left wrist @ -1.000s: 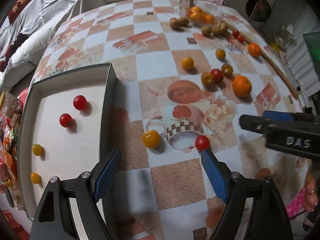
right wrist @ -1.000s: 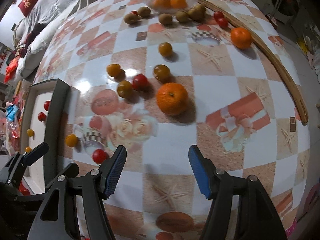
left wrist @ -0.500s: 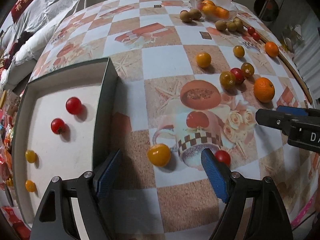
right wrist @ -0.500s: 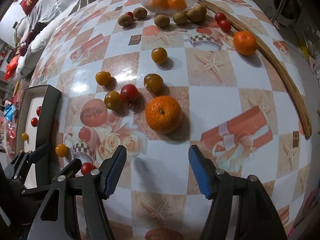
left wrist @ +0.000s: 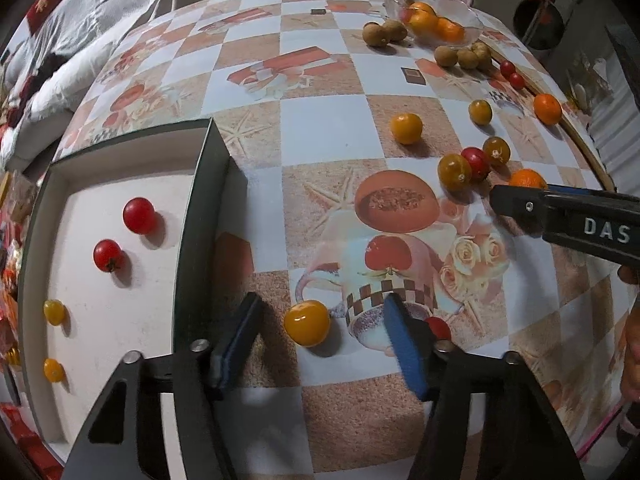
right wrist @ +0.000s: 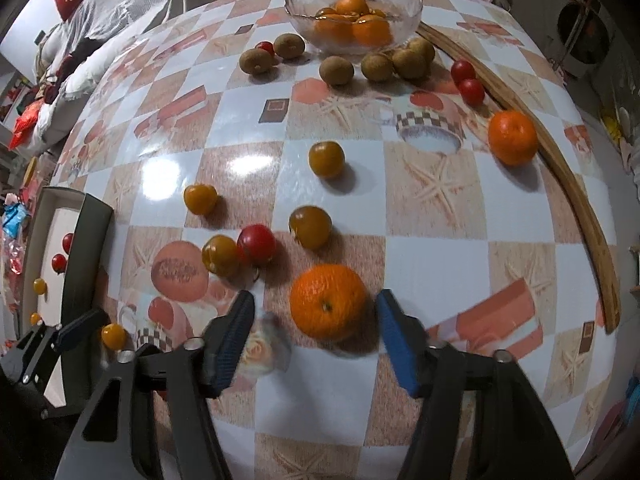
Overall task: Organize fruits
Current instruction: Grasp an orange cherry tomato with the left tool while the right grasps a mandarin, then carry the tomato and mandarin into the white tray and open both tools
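Far left in the left wrist view: a box (left wrist: 202, 216) with dark walls and a pale floor, holding two red tomatoes (left wrist: 138, 215) and two small yellow ones (left wrist: 53, 312), all apart from each other. Just right of the box wall, on the checked table (left wrist: 328, 128), the left gripper (left wrist: 320, 330) pointing steeply down, jaws just narrowed but not yet pressing, a yellow tomato (left wrist: 307, 322) between the blue pads with gaps on both sides. Behind the right pad, a red tomato (left wrist: 438, 327), half hidden. Further right, a loose cluster of two dark yellow tomatoes around a red one (left wrist: 475, 159).

In the right wrist view, the right gripper (right wrist: 314, 336), likewise pointing down, jaws just narrowed, an orange (right wrist: 328, 306) between the pads; a clear gap on the left, the right pad very close, contact impossible to tell. Left of and behind it, the same cluster, with further yellowish tomatoes scattered beyond. At the far edge, a glass bowl (right wrist: 404, 20) of oranges with brown kiwis (right wrist: 337, 70) strung out in front. Rightmost: two red tomatoes (right wrist: 467, 80), another orange (right wrist: 512, 137) and a curved wooden strip (right wrist: 576, 196).
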Tool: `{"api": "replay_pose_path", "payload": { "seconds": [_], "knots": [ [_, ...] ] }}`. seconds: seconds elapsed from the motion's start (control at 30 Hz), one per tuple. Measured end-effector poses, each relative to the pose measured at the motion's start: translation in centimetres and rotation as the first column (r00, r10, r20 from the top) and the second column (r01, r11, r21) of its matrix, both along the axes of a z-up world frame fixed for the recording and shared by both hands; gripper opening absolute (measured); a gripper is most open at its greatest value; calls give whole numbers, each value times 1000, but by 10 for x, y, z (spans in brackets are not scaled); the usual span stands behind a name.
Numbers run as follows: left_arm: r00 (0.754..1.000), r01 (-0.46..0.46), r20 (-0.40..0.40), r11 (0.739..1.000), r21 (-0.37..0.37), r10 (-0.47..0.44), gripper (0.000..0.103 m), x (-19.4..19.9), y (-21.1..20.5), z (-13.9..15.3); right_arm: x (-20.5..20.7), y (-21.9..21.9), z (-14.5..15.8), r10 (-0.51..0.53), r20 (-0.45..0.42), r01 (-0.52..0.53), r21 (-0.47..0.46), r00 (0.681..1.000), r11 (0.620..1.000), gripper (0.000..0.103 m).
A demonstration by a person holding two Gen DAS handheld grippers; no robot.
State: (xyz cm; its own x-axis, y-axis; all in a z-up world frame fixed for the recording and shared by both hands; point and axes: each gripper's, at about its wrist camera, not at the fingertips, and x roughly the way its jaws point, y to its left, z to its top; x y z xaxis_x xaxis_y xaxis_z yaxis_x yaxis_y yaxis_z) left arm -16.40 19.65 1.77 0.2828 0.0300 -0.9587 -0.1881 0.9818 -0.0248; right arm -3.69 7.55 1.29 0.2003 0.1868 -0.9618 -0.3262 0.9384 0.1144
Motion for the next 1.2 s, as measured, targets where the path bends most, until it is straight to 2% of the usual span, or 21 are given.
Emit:
{"api": "replay_pose_path", "payload": {
  "seconds": [0.03, 0.07, 0.13, 0.23, 0.47, 0.87, 0.97, 1.2],
  "knots": [
    [1000, -8, -3, 1000, -1, 8, 54, 0, 1, 0, 1, 0, 1, -3, 2, 4, -5, 1000, 1000, 42],
    [1000, -16, -5, 1000, -4, 16, 52, 0, 3, 1, 3, 0, 1, -8, 0, 8, -2, 1000, 1000, 39],
    [1000, -22, -11, 1000, -6, 21, 38, 0, 6, 1, 4, 0, 1, -14, -2, 14, 1, 1000, 1000, 39],
    [1000, -7, -20, 999, -37, 6, 25, -2, 9, 3, 2, -1, 3, -9, 0, 9, 7, 1000, 1000, 39],
    [1000, -6, -16, 994, -106, 5, 25, -5, 10, 6, -8, -4, 10, -15, -13, 15, 36, 1000, 999, 39],
    [1000, 26, 5, 998, -57, -25, 24, 0, 3, 3, -22, -5, 19, -19, -25, 20, 53, 1000, 998, 39],
    [1000, 16, 14, 994, -110, -15, 21, -2, 7, 6, -24, -5, 20, -20, -27, 22, 60, 999, 998, 39],
    [999, 15, 45, 990, -137, -9, 21, -5, 11, 26, -30, -1, 29, -7, -29, 9, 78, 1000, 997, 39]
  ]
}}
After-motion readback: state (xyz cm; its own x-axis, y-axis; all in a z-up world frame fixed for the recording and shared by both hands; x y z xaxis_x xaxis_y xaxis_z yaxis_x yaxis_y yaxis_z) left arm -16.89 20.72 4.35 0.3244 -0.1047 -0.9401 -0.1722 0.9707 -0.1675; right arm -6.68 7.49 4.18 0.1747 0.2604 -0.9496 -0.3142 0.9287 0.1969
